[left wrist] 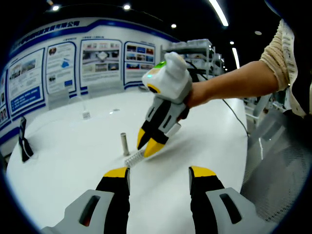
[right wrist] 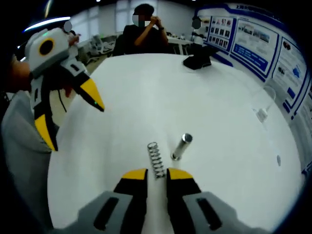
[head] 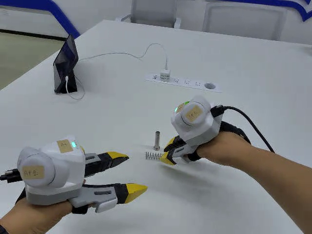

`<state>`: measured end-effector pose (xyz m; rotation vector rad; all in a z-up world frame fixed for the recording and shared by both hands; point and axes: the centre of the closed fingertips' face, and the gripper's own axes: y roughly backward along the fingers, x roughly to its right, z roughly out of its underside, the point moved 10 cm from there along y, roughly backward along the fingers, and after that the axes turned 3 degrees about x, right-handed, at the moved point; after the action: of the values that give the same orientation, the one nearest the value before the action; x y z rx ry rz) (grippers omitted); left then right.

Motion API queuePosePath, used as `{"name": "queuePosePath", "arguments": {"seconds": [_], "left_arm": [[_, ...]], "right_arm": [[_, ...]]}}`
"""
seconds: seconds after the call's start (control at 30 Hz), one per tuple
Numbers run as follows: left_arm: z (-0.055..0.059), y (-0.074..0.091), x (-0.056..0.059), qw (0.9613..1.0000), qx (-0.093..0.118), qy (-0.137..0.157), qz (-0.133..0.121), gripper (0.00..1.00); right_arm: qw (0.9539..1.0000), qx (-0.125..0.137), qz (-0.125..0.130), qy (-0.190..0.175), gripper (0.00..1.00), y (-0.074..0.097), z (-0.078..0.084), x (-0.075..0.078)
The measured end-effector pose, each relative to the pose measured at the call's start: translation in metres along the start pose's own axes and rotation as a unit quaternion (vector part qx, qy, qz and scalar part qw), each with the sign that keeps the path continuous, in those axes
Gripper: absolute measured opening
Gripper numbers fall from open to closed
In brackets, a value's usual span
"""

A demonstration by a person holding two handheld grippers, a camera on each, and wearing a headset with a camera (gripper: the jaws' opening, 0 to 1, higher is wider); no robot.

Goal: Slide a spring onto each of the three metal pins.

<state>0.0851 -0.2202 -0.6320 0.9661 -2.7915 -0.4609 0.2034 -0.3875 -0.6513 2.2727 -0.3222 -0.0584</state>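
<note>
One metal pin [head: 157, 140] stands upright on the white table [head: 97, 112]. A small spring [head: 153, 156] lies flat just in front of it. My right gripper [head: 168, 152] is shut on the spring's right end, low over the table. In the right gripper view the spring [right wrist: 155, 158] runs out from between the yellow tips of the right gripper [right wrist: 157, 174], and the pin [right wrist: 181, 146] is just right of it. My left gripper [head: 127, 173] hovers open to the left, holding nothing. The left gripper [left wrist: 159, 173] points at the spring [left wrist: 134, 158] and pin [left wrist: 124, 144].
A white power strip [head: 183, 82] with a plugged charger lies farther back. Its cable runs to a dark tablet on a stand [head: 66, 66] at the far left. Chairs stand beyond the table. A person [right wrist: 146, 29] stands at the table's other end.
</note>
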Motion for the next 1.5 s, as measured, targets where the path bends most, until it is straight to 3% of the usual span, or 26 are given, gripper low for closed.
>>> {"name": "queuePosePath", "arguments": {"seconds": [0.67, 0.8, 1.13, 1.5], "left_arm": [[0.003, 0.004, 0.000, 0.9999, -0.002, 0.007, -0.010, 0.49], [0.003, 0.004, 0.000, 0.9999, -0.002, 0.006, -0.009, 0.49], [-0.005, -0.002, 0.000, 0.9999, 0.000, -0.011, 0.006, 0.48], [-0.015, -0.020, 0.016, 0.9972, -0.005, -0.050, 0.056, 0.46]], "right_arm": [[0.9992, -0.021, -0.025, -0.023, 0.12, -0.009, 0.003, -0.001], [0.9993, -0.024, -0.021, -0.016, 0.12, -0.008, 0.003, -0.002], [0.9995, -0.019, -0.026, -0.002, 0.12, 0.019, -0.002, -0.016], [0.9981, -0.029, -0.039, 0.038, 0.12, 0.068, 0.004, -0.049]]}}
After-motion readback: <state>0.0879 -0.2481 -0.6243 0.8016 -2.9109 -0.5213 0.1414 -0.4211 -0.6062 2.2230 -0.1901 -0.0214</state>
